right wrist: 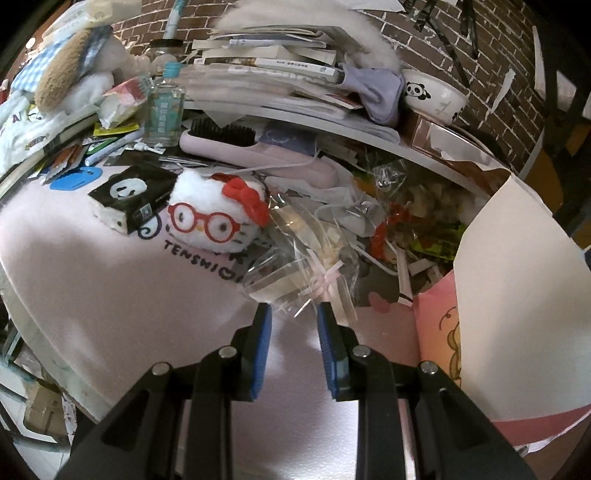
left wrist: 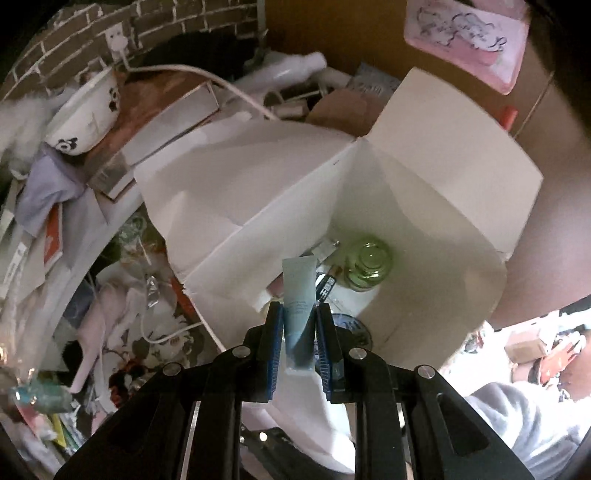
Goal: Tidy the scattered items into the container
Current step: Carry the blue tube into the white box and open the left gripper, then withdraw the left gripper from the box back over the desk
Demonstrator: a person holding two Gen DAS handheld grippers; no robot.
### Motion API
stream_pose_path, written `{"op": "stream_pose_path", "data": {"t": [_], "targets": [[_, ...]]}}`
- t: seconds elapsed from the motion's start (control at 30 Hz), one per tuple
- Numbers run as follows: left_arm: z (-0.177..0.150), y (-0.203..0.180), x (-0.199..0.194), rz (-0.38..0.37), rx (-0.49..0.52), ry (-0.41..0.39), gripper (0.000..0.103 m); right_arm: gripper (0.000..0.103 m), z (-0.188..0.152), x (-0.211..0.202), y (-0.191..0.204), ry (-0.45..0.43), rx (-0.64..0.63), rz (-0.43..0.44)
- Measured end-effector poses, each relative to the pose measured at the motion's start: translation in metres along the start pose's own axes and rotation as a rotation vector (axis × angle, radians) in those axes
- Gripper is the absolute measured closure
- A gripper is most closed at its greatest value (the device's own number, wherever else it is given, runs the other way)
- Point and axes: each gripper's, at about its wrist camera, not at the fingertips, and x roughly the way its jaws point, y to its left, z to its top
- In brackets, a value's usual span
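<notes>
My left gripper point(left wrist: 299, 314) is shut on a pale blue tube point(left wrist: 298, 291) and holds it over the mouth of the open white cardboard box point(left wrist: 424, 206). Inside the box lie a green glass jar point(left wrist: 369, 264) and a few small items. In the right wrist view my right gripper point(right wrist: 294, 314) is open with nothing between its fingers, just short of a crumpled clear plastic bag point(right wrist: 295, 266) on the pink mat point(right wrist: 110, 288). A white plush with red glasses and a red bow point(right wrist: 218, 210) sits further left, next to a black panda tissue pack point(right wrist: 129, 199).
Clutter rings the mat: a clear bottle with a blue cap point(right wrist: 164, 107), a pink hairbrush point(right wrist: 251, 147), stacked books point(right wrist: 277, 62), a panda bowl point(right wrist: 436, 96) and a brick wall point(right wrist: 443, 33) behind. The box flap point(right wrist: 517, 277) rises at right. A white cable point(left wrist: 221, 85) runs behind the box.
</notes>
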Motion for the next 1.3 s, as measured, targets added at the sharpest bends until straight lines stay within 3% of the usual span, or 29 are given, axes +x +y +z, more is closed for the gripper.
{"op": "stream_pose_path", "data": {"t": [0.17, 0.2, 0.33, 0.37, 0.43, 0.6, 0.7, 0.8, 0.87, 0.93, 1.07, 1.3], "targets": [[0.000, -0.003, 0.008, 0.005, 0.006, 0.020, 0.089, 0.081, -0.001, 0.000, -0.002, -0.002, 0.012, 0.007], [0.000, -0.003, 0.009, 0.004, 0.007, 0.021, 0.085, 0.081, -0.001, 0.000, -0.003, -0.002, 0.015, 0.009], [0.002, -0.009, 0.003, -0.002, 0.019, -0.019, 0.048, 0.080, -0.002, 0.000, -0.004, -0.003, 0.022, 0.013], [0.002, -0.009, -0.002, -0.010, 0.024, -0.039, 0.043, 0.080, -0.002, 0.000, -0.004, -0.003, 0.024, 0.014], [0.000, -0.009, -0.014, 0.010, 0.027, -0.091, 0.022, 0.080, -0.002, 0.000, -0.005, -0.005, 0.027, 0.014], [-0.015, 0.001, -0.050, 0.038, 0.022, -0.202, 0.021, 0.080, -0.004, 0.000, -0.009, -0.007, 0.056, 0.034], [-0.032, 0.018, -0.073, 0.080, -0.018, -0.288, 0.015, 0.079, -0.006, 0.000, -0.013, -0.009, 0.078, 0.047], [-0.055, 0.040, -0.097, 0.198, -0.088, -0.384, 0.009, 0.078, -0.009, 0.000, -0.018, -0.022, 0.116, 0.083], [-0.076, 0.055, -0.113, 0.312, -0.153, -0.435, 0.009, 0.070, -0.013, -0.001, -0.023, -0.037, 0.158, 0.123], [-0.100, 0.069, -0.123, 0.380, -0.217, -0.488, 0.005, 0.066, -0.016, 0.000, -0.028, -0.045, 0.202, 0.140], [-0.149, 0.087, -0.128, 0.470, -0.332, -0.537, 0.003, 0.066, -0.017, 0.001, -0.035, -0.059, 0.251, 0.168], [-0.210, 0.101, -0.098, 0.541, -0.459, -0.531, 0.003, 0.065, -0.017, -0.007, -0.039, -0.111, 0.291, 0.224]]}}
